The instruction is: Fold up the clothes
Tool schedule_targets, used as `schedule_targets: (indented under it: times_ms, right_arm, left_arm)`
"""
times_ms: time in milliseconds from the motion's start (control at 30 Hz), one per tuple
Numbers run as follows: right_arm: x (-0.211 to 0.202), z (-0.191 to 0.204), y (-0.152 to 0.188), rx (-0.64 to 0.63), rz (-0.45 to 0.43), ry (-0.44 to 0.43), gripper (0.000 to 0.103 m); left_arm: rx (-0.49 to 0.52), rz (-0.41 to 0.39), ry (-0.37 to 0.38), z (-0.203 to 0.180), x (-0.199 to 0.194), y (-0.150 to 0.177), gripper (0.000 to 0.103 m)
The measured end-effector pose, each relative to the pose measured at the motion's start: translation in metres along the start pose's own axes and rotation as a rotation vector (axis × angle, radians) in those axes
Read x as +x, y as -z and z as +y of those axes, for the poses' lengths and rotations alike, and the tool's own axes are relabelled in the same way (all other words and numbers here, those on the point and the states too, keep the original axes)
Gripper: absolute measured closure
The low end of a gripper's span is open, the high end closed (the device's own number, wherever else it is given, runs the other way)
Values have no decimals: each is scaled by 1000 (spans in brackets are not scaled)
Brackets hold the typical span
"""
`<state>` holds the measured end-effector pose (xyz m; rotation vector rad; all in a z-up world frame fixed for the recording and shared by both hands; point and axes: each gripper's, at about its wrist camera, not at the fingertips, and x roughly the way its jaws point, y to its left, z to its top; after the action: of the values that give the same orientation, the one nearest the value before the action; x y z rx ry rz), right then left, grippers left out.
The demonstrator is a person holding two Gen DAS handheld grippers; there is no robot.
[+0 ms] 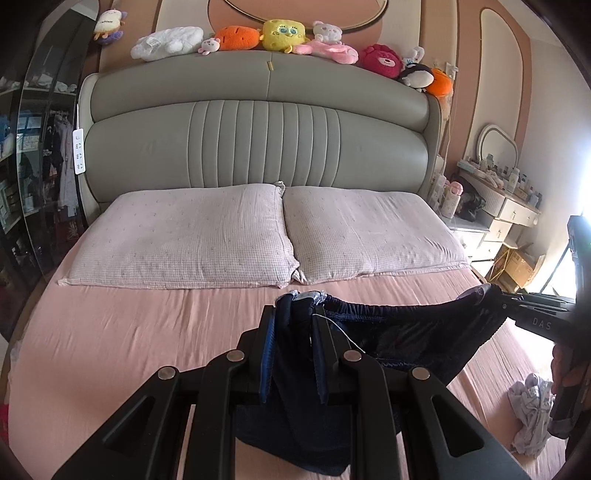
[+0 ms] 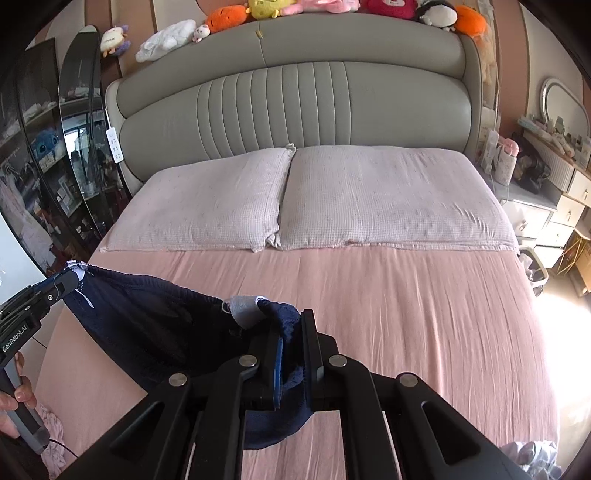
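Nearest in the left wrist view: the left gripper [image 1: 295, 314] is pinching one end of the dark blue shorts [image 1: 417, 332] at the stretchy waistband, w/ a bunch of cloth squeezed btwn its two fingers. In the right wrist view the right gripper [image 2: 291, 325] is pinching the other end of the waistband, pressed tight on the cloth. The shorts hang in the air btwn the two grippers, over the pink bed sheet [image 1: 147, 332], and sag in the middle like a little hammock. They are navy, soft and a bit see-through, w/ a crinkly waistband on top and a pale tag [image 2: 243, 306] sticking out next to the right gripper. A thin white thread hangs off near the left gripper. More cloth droops down under each gripper.

A pile of pale crumpled clothes [image 1: 532, 417] sits on the sheet by the right hand [image 1: 565, 369]. Farther back, 2 pale checked pillows [image 1: 192, 240] lie side by side. Behind them is the grey headboard [image 1: 258, 140], w/ a row of stuffed toys [image 1: 284, 35] on top.
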<state>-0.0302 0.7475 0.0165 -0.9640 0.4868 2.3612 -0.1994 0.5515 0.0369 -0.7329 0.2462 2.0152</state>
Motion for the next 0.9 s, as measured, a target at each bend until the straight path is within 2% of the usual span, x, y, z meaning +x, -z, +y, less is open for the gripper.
schedule_targets:
  times_ms: [100, 233, 400, 567, 733, 900]
  right_arm:
    - [-6, -1, -19, 21, -50, -46, 98]
    - [-11, -2, -10, 15, -68, -73, 98]
    - [9, -8, 60, 7, 23, -79, 98]
    - [35, -20, 137, 55, 149, -87, 98]
    - [51, -31, 183, 99, 236, -86, 98]
    - [61, -34, 207, 111, 269, -86, 98]
  left_arm:
    - [3, -34, 10, 1, -5, -7, 87]
    - [-21, -41, 28, 5, -10, 13, 87]
    - [-38, 37, 33, 0, -2, 82, 87]
    - [-54, 156, 42, -6, 6, 154, 87]
    - [-36, 237, 34, -11, 8, 203, 87]
    - [-66, 267, 41, -7, 9, 227, 87]
